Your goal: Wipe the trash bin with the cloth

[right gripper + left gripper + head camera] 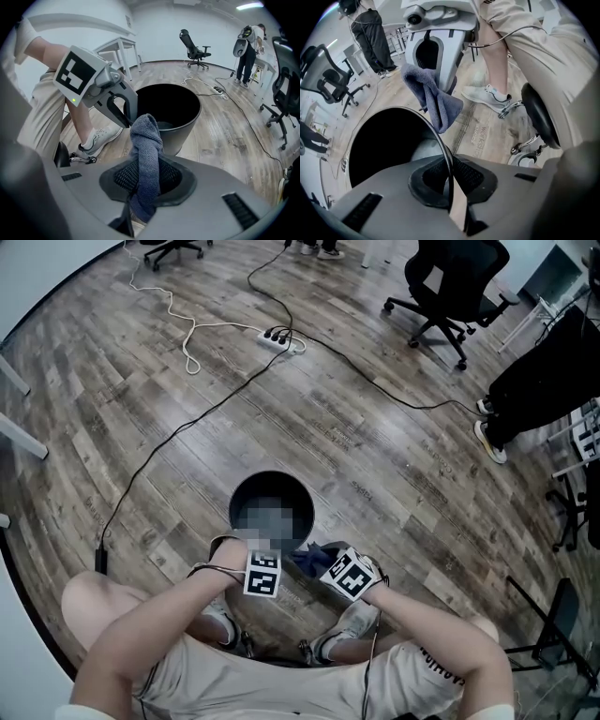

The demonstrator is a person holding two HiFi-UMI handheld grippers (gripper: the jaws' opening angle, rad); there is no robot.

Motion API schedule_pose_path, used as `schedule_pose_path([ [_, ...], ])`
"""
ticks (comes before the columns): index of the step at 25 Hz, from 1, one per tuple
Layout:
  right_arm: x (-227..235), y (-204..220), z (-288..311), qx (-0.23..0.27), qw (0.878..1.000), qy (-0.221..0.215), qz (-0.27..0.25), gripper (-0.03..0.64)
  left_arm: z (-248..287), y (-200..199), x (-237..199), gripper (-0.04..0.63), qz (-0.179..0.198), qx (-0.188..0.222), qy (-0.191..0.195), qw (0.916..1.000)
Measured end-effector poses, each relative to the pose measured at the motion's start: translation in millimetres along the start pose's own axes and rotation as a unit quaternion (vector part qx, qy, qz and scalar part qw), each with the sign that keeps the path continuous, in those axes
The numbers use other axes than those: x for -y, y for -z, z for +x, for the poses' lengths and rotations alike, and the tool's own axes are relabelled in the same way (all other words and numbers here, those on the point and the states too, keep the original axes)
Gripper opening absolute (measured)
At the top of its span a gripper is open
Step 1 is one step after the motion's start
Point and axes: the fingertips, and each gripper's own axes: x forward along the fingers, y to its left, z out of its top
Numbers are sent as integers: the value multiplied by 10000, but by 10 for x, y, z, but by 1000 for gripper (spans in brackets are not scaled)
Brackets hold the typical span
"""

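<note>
The left gripper (pixel 452 187) has its fingers (pixel 429 183) closed on the thin rim of the trash bin (pixel 440 140). The rim runs straight down between the two dark pads, one pad inside the bin and one outside.

The right gripper (pixel 146 180) has its fingers (pixel 171 176) clamped on the blue cloth (pixel 145 136). The cloth is bunched into a thick fold that sticks out past the fingertips, and a shorter end trails back behind the pads.

In the left gripper view the cloth hangs from the right gripper, and its loose end comes down to the bin's rim further along from the held spot. Whether it touches the rim cannot be told.

In the head view the two grippers sit close together at the near edge of the bin. The left one is on the rim. The right one is just to its right with the cloth beside the bin's outer wall.

The bin is black and round and stands upright on the wooden floor (pixel 394 456), directly in front of the seated person's shoes (pixel 485 96).

A power strip (pixel 279 338) with trailing cables lies farther off on the floor. A black office chair (pixel 445 287) stands well apart near the far side of the room.
</note>
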Motion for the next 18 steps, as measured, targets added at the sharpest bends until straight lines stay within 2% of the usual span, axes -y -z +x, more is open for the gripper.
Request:
schedule_pose_path([
  [6, 122, -60, 240, 215, 9992, 181, 286, 81, -9, -18, 2, 35, 73, 149, 88, 9998],
  [11, 174, -70, 489, 226, 9989, 283, 298, 81, -6, -71, 21, 35, -144, 432, 256, 9986],
  [18, 270, 243, 1033, 174, 9985, 410, 318, 81, 6, -74, 17, 35, -111, 475, 255, 9985],
])
